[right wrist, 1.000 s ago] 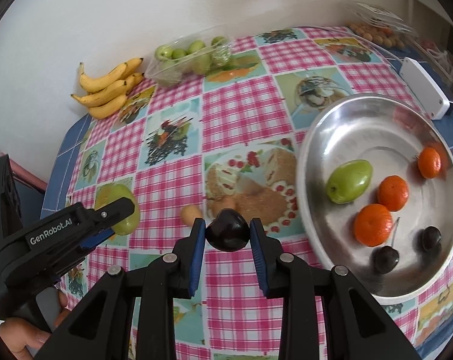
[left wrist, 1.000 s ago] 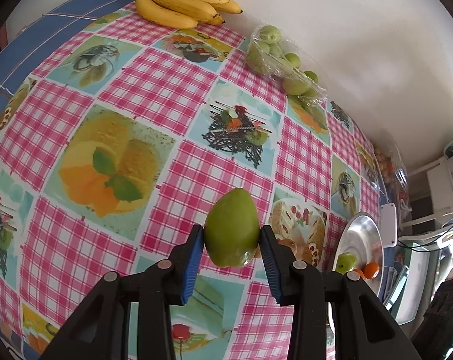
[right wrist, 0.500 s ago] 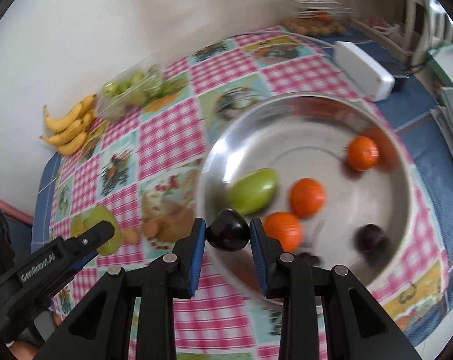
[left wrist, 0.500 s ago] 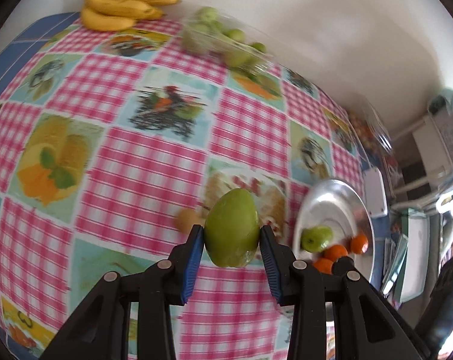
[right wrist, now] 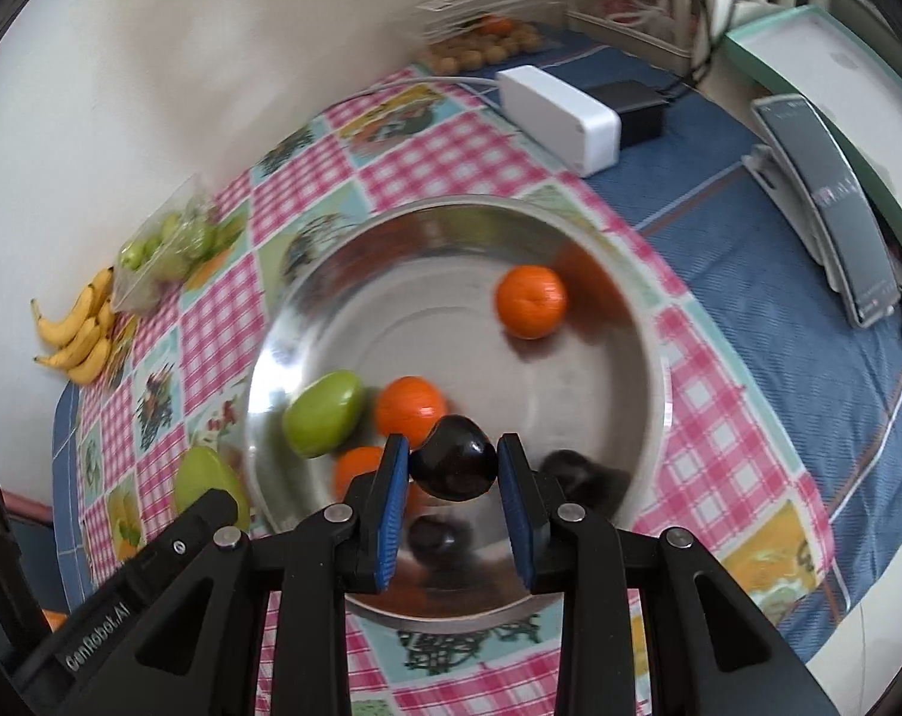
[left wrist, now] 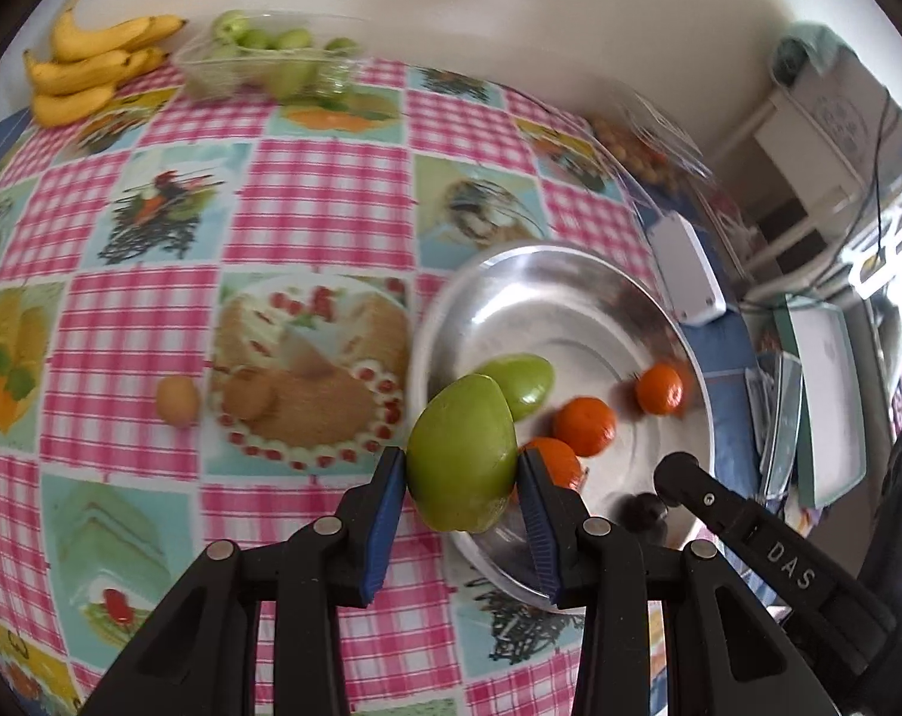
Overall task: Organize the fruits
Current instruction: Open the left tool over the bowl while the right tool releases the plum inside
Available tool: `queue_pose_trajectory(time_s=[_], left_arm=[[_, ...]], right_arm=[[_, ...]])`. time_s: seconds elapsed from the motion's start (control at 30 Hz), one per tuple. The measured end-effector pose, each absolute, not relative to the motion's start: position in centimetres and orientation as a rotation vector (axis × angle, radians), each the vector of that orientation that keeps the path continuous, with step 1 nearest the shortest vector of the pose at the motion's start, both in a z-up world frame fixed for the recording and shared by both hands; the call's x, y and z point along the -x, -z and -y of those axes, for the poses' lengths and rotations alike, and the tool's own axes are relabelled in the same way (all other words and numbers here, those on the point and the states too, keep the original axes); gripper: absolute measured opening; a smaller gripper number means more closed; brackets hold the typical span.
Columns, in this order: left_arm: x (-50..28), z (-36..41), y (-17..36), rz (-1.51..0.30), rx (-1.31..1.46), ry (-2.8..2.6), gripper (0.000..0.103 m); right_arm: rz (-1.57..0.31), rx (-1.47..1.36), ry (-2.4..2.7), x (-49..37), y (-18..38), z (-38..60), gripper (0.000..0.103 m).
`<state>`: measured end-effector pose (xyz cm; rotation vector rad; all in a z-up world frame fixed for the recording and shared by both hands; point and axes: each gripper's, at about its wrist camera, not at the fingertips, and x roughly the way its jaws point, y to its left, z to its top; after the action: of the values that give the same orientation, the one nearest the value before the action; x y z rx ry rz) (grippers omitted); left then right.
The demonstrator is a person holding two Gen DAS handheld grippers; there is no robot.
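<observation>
Left gripper (left wrist: 461,477) clamped on a green mango (left wrist: 462,452), blue fingers (left wrist: 385,513) pressing both its sides, held in the air over the near rim of the metal bowl (left wrist: 546,274). Right gripper (right wrist: 452,474) closed on a dark plum (right wrist: 455,458), its fingers (right wrist: 391,507) tight against the fruit, hanging above the bowl's inside. In the bowl: a second green mango (right wrist: 322,414) on the left, three oranges, one (right wrist: 531,301) lying apart toward the far side, one (right wrist: 412,409) just behind the plum and one (right wrist: 361,468) partly hidden by the left finger, plus two blurred dark fruits (right wrist: 582,474) near the front wall. Bowl resting on a tabletop (left wrist: 331,179) covered with a pink checked cloth printed with food pictures. A small tan fruit (left wrist: 177,398) alone on the cloth, well left of the bowl. At the far edge by the wall, a bunch of bananas (left wrist: 92,68) and beside it a clear pack of small green fruits (left wrist: 271,62). To the bowl's right, a white box (right wrist: 561,107) on blue cloth, a black adapter (right wrist: 630,101) touching it, and a clear tray of small brown fruits (right wrist: 480,42) farther back.
</observation>
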<state>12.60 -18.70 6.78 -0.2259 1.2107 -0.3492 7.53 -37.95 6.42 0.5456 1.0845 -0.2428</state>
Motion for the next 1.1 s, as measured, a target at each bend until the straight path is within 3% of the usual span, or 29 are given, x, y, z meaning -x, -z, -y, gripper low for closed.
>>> queue_pose_trajectory(time_s=[0.93,1.0,1.07,1.1], left_arm=[[-12.5,19.7,-6.1,-1.227,0.189,0.339,0.043],[-12.5,19.4,-6.2,-1.224,0.188,0.329,0.047],[-12.6,19.0,-6.4,-1.217,0.185,0.310,0.054],[-12.6,18.8,-6.5,-1.215,0.184,0.299,0.058]], right_arm=[[-1.192,-0.553,0.289,-7.9,-4.0,37.6,0.032],[-1.185,-0.551,0.281,-8.0,-4.2,37.6,0.036],[-1.174,-0.546,0.277,-7.9,-4.5,37.5,0.050],[-1.169,-0.543,0.275,-7.9,-4.6,37.5,0.051]])
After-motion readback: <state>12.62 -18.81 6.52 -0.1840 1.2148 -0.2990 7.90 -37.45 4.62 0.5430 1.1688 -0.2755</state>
